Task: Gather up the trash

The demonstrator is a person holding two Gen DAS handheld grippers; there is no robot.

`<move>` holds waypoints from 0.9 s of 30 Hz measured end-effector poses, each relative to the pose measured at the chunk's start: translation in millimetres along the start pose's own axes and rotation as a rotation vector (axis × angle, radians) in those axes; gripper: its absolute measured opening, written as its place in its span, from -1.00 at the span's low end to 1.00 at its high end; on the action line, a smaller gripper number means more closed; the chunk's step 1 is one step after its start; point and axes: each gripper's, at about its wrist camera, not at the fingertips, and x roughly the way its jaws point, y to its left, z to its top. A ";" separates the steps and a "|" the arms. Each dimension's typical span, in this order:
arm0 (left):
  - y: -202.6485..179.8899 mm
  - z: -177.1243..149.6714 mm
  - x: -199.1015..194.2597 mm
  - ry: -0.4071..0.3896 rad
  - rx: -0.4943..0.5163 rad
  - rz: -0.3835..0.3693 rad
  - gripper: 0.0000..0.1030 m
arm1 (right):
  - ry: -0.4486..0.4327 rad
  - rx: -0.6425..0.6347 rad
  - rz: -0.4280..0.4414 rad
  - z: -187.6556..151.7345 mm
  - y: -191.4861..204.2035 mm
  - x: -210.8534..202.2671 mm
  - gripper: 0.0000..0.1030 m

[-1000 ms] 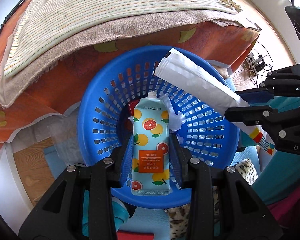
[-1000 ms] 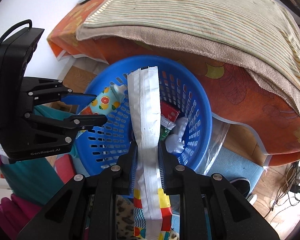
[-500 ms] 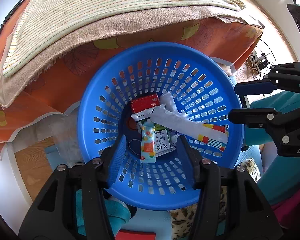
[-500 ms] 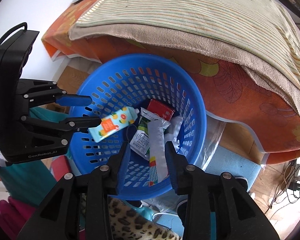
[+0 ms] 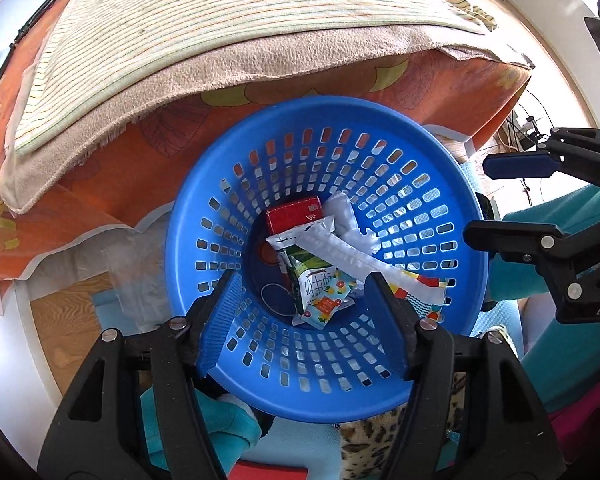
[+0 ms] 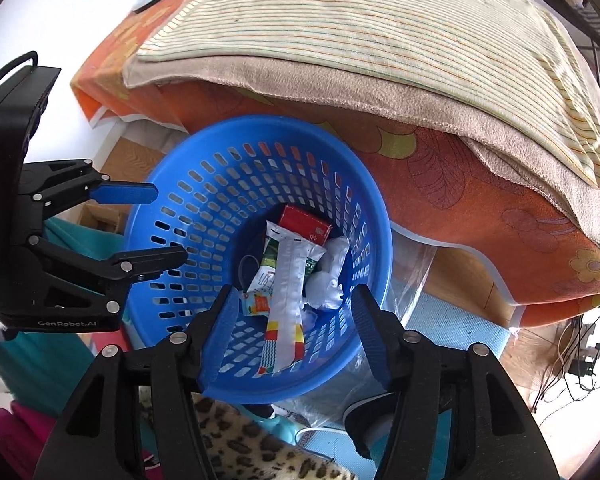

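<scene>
Hovering over blue basket, left tongs and right tongs both spread, jaws just opened, empty; fruit-print tube and long white wrapper lie in basket bottom below them

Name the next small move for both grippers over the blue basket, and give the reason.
Probably lift both grippers clear of the blue basket. The left gripper and right gripper have just been opening, with nothing between their jaws. The fruit-print tube and the long white wrapper already lie inside the basket with the other trash, so the drop looks done.
</scene>
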 end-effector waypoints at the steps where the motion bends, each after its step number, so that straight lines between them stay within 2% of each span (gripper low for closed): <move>1: 0.9 0.8 -0.7 -0.001 -0.005 0.001 0.29 | -0.005 0.000 -0.005 0.7 0.3 -1.2 0.13; 7: 6.7 9.2 -10.6 -0.026 -0.038 0.012 0.29 | -0.038 0.007 -0.041 5.6 -2.0 -12.8 0.15; 10: 9.2 15.2 -18.8 -0.054 -0.046 0.022 0.29 | -0.061 0.015 -0.053 8.6 -4.9 -19.6 0.25; 13: 11.1 23.5 -29.4 -0.083 -0.051 0.028 0.29 | -0.080 0.015 -0.071 13.5 -8.7 -27.2 0.26; 22: 21.2 54.3 -77.0 -0.237 -0.065 0.068 0.29 | -0.189 0.029 -0.096 37.3 -21.2 -59.7 0.26; 27: 28.6 74.8 -107.7 -0.320 -0.093 0.063 0.29 | -0.265 0.038 -0.110 52.5 -29.3 -81.9 0.26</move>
